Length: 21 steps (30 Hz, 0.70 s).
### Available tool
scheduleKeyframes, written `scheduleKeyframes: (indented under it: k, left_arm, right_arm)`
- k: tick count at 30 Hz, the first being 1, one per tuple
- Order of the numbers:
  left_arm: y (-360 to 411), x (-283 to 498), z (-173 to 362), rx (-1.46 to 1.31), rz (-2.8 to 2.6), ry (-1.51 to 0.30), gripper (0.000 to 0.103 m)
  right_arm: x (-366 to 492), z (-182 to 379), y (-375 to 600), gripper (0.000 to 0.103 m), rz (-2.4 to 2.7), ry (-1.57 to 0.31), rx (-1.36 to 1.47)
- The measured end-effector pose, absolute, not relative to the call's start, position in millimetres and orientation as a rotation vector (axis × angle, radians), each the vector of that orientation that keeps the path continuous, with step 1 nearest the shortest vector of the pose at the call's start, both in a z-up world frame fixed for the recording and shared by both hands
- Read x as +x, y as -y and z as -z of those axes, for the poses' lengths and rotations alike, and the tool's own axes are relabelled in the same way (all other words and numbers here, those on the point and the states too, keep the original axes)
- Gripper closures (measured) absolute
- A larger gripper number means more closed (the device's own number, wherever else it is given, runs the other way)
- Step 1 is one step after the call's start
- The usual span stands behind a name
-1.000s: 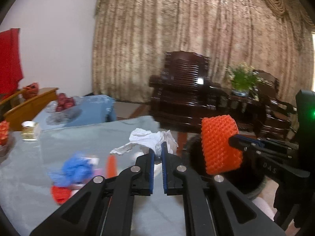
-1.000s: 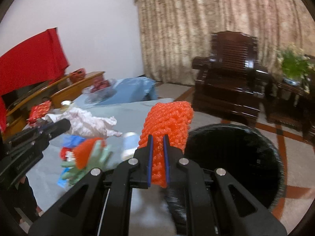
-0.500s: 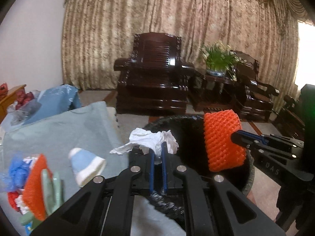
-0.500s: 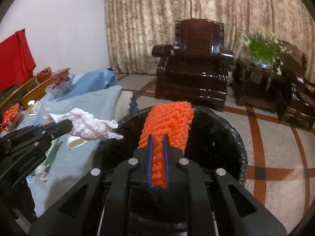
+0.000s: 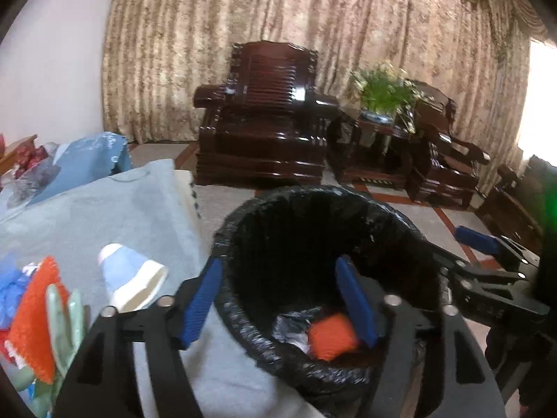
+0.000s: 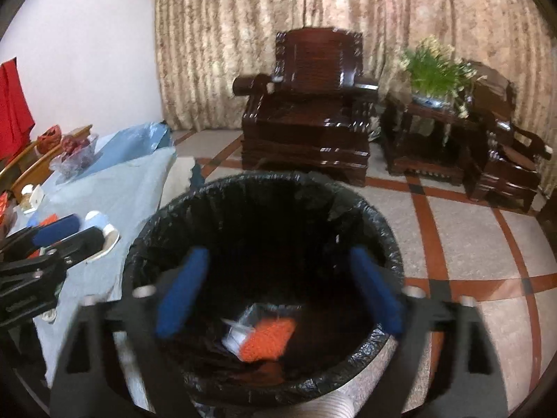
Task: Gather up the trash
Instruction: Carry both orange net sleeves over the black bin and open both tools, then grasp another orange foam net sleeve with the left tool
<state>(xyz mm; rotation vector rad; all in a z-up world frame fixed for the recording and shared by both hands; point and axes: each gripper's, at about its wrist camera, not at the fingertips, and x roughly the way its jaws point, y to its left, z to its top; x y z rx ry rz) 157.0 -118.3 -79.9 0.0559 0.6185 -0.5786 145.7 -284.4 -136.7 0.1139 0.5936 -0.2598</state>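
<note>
At the bottom of the round bin lined with a crinkled black plastic bag [image 6: 365, 209] lie two pieces of trash: an orange foam fruit net with a knobbly mesh surface [image 6: 268, 339] and, touching it on its left, a crumpled pale scrap [image 6: 236, 336], probably tissue or film, too blurred to name. Both hand-held tools hang over the bin mouth. The left gripper [image 5: 282, 299] has its blue-padded fingers spread wide with nothing between them; the right gripper [image 6: 278, 289] is likewise spread wide and empty, its fingers [image 6: 182, 291] smeared by motion blur. Judged from this, the step in hand is the drop into the bin, now complete for these two items.

Beside the bin, left of it in both views, stands a table under a soft pale-blue cloth [image 5: 104, 216], with more litter on it: a tipped blue-and-white paper cup [image 5: 130, 280], a second orange foam net [image 5: 33, 320] with a pale green rubbery glove [image 5: 64, 327] lying against it, and a blue crumpled wrapper [image 5: 12, 287] at the frame edge. The next move would call for swinging both tools back over the table and closing on light, compressible pieces; the cup may crush or roll, and the glove and net may lift together.

Beyond stand a dark polished wooden armchair [image 6: 310, 111], a potted green plant [image 6: 435, 69] on a side table, and a heavy beige patterned curtain [image 5: 313, 35].
</note>
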Motion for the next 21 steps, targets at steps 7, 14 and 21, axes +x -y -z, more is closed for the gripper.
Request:
scheduleKeyframes:
  k: [7,14,21]
  left_arm:
    - [56,140,58,0.028,0.448,-0.533,0.015]
    - [-21,119,44,0.012,0.268,-0.458,0.013]
    - [-75,113,57,0.01,0.146,-0.485,0.014]
  right_arm:
    - [146,123,257,0.007,0.18,-0.539,0.146]
    - [157,109,195,0.006,0.052,-0.513,0.109]
    - [176,111,145,0.006,-0.026,-0.518,0.08]
